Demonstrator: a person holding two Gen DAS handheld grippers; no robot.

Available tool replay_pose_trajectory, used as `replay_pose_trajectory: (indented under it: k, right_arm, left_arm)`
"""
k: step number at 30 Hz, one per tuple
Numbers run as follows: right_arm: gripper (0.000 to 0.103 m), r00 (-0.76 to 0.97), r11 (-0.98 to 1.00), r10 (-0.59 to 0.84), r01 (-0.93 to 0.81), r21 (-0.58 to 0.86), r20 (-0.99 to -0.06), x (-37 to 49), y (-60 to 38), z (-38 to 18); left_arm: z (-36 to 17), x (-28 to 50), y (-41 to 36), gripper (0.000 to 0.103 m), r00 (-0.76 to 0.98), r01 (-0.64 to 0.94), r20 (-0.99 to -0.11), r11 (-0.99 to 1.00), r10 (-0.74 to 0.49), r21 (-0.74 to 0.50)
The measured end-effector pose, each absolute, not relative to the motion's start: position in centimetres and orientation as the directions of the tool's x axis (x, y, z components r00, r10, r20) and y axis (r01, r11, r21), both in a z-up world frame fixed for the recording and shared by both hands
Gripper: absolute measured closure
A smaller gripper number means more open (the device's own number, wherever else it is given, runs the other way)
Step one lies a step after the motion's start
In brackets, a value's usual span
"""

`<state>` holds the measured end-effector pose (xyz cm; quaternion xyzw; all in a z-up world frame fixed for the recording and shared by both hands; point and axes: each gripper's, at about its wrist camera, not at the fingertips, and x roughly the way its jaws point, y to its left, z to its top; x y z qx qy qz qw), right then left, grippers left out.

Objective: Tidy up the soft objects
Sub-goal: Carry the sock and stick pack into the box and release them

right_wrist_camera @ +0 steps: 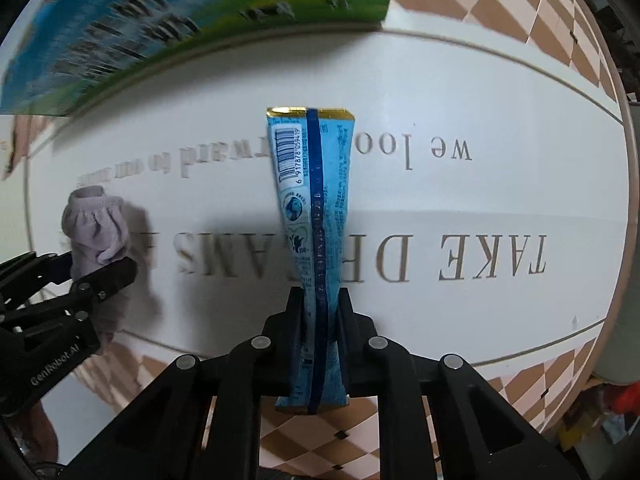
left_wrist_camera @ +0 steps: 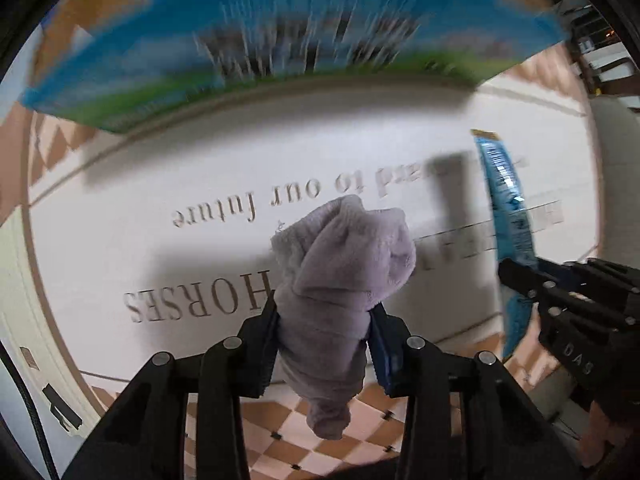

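Note:
My left gripper (left_wrist_camera: 325, 320) is shut on a rolled lilac sock (left_wrist_camera: 344, 264) and holds it above the white lettered mat (left_wrist_camera: 160, 216). The sock hangs below the jaws. My right gripper (right_wrist_camera: 320, 304) is shut on a long blue snack packet (right_wrist_camera: 312, 208) with a barcode and gold end, held upright over the mat. The right gripper (left_wrist_camera: 520, 280) with the packet (left_wrist_camera: 506, 196) shows at the right of the left wrist view. The left gripper (right_wrist_camera: 100, 276) with the sock (right_wrist_camera: 94, 228) shows at the left of the right wrist view.
A large blue and green box (left_wrist_camera: 280, 40) stands at the far edge of the mat, blurred; it also shows in the right wrist view (right_wrist_camera: 160, 20). The mat (right_wrist_camera: 480, 200) lies on a pink and brown checkered cloth (right_wrist_camera: 500, 0). Clutter sits beyond the table's right edge.

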<state>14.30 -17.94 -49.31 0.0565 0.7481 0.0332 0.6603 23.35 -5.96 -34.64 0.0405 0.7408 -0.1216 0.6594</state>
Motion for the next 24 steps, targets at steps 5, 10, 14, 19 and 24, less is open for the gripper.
replay_pose_trajectory:
  k: [5, 10, 14, 19, 24]
  right_arm:
    - [0.087, 0.003, 0.978, 0.21, -0.012, 0.21, -0.978, 14.7, -17.1, -41.6]
    - [0.087, 0.169, 0.963, 0.271, -0.036, 0.268, -0.948, 18.0, -17.5, -32.6]
    - [0.087, 0.261, 0.965, 0.257, -0.014, 0.263, -0.93, 23.4, -19.5, -29.1]
    - [0.087, 0.265, 0.974, 0.18, 0.085, 0.209, -0.947, 31.0, -19.9, -31.2]
    - [0.087, 0.181, 0.968, 0.138, 0.185, 0.171, -0.974, 37.3, -20.5, -35.7]
  left_arm:
    - [-25.7, 25.4, -4.8, 0.067, 0.021, 0.192, -0.98, 0.963, -0.199, -0.192]
    - [-20.6, 31.6, -3.5, 0.066, 0.106, 0.188, -0.97, 0.962, -0.22, -0.197]
    - [-20.6, 37.3, -2.2, 0.066, 0.153, 0.158, -0.978, 0.98, -0.143, -0.118]
    - [-24.7, 42.7, -0.9, 0.066, 0.086, 0.129, -0.993, 0.989, -0.079, -0.067]
    - [-28.7, 45.7, -0.4, 0.066, -0.039, 0.119, -0.998, 0.991, -0.059, -0.063]
